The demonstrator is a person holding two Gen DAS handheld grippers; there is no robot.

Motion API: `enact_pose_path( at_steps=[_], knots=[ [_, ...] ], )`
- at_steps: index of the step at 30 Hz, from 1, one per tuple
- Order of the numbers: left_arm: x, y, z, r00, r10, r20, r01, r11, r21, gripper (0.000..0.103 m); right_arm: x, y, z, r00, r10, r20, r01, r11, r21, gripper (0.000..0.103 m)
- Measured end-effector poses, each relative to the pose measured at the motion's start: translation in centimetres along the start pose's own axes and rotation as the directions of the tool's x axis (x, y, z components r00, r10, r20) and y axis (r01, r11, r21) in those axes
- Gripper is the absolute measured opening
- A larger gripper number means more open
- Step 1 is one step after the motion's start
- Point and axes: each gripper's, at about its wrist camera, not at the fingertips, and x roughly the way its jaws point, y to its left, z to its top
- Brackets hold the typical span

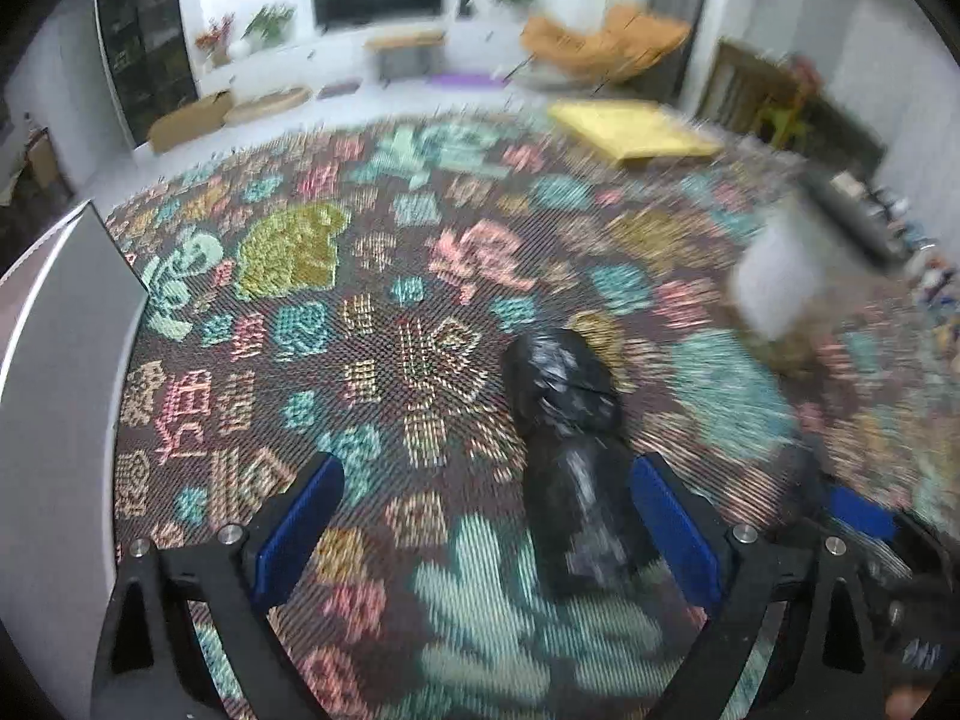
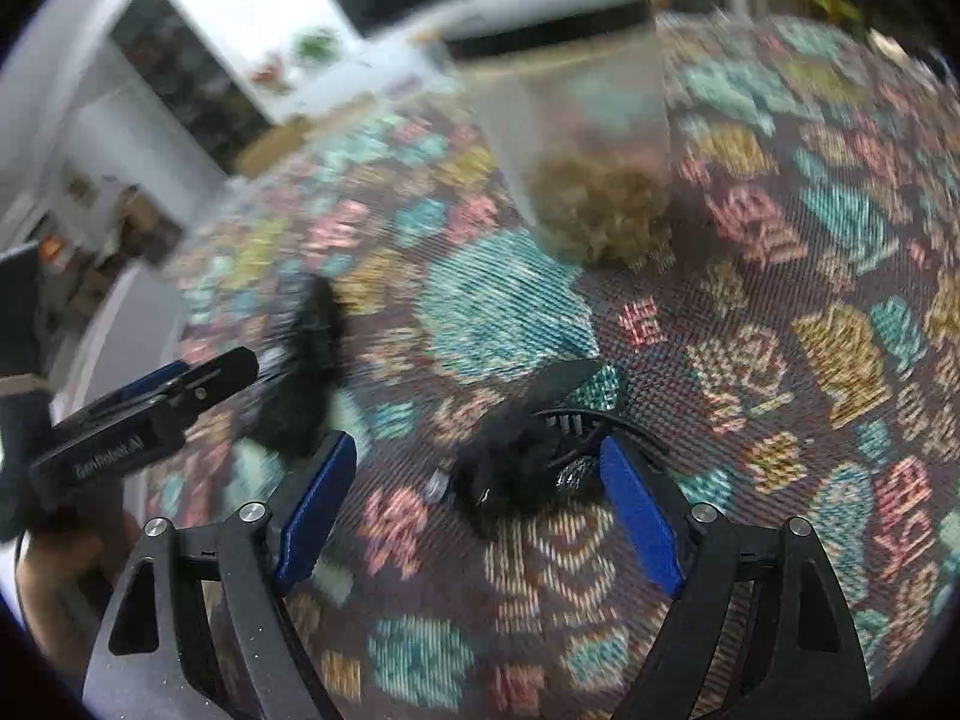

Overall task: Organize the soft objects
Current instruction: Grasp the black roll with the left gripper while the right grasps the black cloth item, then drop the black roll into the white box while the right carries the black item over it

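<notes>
A black crumpled soft bundle (image 1: 567, 438) lies on the patterned rug, between the blue pads of my left gripper (image 1: 486, 516), which is open; the bundle sits close to the right pad. It also shows in the right wrist view (image 2: 303, 366), blurred. My right gripper (image 2: 474, 492) is open, with a small black fuzzy item (image 2: 516, 462) with a dark clip between its pads, on the rug. A clear tub (image 2: 576, 138) with a black lid and tan fluffy contents stands beyond it.
The left gripper (image 2: 144, 420) shows at the left of the right wrist view. A grey panel (image 1: 54, 360) stands at far left. A yellow cushion (image 1: 636, 132) lies at the rug's far edge. The patterned rug (image 1: 360, 330) covers the floor.
</notes>
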Motion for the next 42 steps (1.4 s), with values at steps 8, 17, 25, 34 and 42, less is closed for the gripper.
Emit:
enact_pose_path(
  at_steps=[8, 17, 25, 34, 42],
  knots=[
    [0.2, -3.0, 0.1, 0.987, -0.162, -0.011, 0.162, 0.985, 0.061, 0.036, -1.6, -1.5, -0.3, 0.994, 0.091, -0.056, -0.088, 0.995, 0.053, 0.045],
    [-11.5, 5.1, -3.2, 0.921, -0.347, 0.178, 0.371, 0.920, -0.124, 0.036, -8.8, 2.8, 1.5, 0.973, 0.229, 0.020, -0.228, 0.973, -0.030, 0.045],
    [-24.1, 19.8, -10.9, 0.973, 0.078, 0.219, -0.028, 0.974, -0.225, 0.037, -10.9, 24.8, -0.4, 0.864, 0.486, -0.132, -0.501, 0.809, -0.307, 0.045],
    [-27.1, 27.9, -18.1, 0.913, 0.378, 0.152, -0.287, 0.861, -0.421, 0.088, -6.5, 37.4, -9.6, 0.831, 0.425, -0.359, -0.553, 0.700, -0.452, 0.075],
    [-30.8, 23.3, -18.4, 0.808, 0.559, 0.188, -0.411, 0.762, -0.500, 0.103, -8.9, 35.6, -9.8, 0.912, 0.339, -0.232, -0.410, 0.716, -0.565, 0.078]
  ],
)
